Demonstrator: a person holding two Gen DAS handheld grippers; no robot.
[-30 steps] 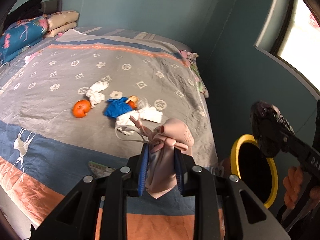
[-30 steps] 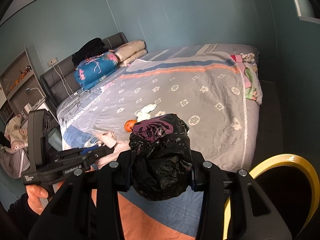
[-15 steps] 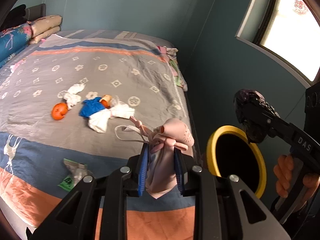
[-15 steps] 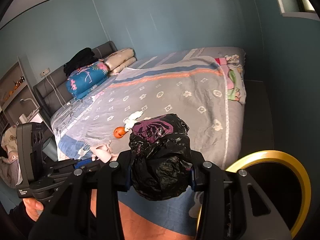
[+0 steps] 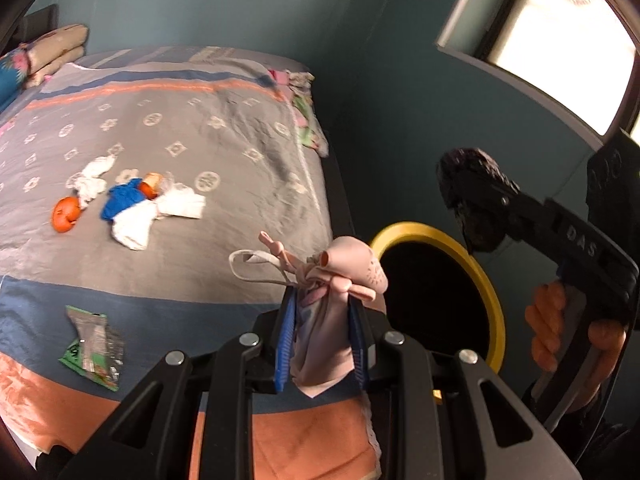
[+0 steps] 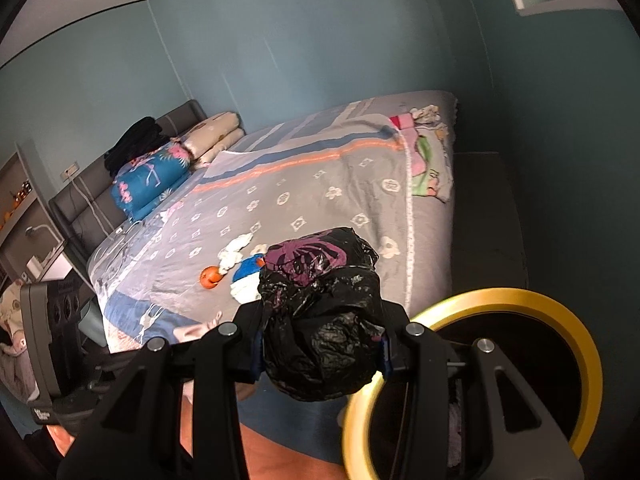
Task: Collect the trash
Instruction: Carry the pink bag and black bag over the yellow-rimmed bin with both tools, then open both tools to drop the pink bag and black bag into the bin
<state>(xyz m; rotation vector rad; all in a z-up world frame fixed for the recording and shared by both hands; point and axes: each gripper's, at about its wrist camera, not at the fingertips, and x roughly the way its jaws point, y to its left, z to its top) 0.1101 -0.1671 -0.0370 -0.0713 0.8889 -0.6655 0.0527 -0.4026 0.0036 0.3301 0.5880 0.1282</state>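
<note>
L claw (image 5: 322, 320) grips pink bag (image 5: 328, 328), R claw (image 6: 320, 344) black bag (image 6: 320, 320).

Grey flower-patterned bedspread (image 5: 224, 148), yellow-rimmed bin (image 5: 486, 280), pink bag (image 5: 328, 320), black bag (image 6: 320, 320).

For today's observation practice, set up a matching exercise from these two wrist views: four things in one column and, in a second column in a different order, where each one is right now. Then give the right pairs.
Things
1. pink bag
2. black bag
3. orange fruit
4. green wrapper

Places
A. lying near the bed's near edge, on the blue stripe
B. clamped in the right gripper
C. on the grey bedspread beside crumpled white tissue
D. clamped in the left gripper

Pairs: 1-D, 2-B, 3-C, 4-A
</note>
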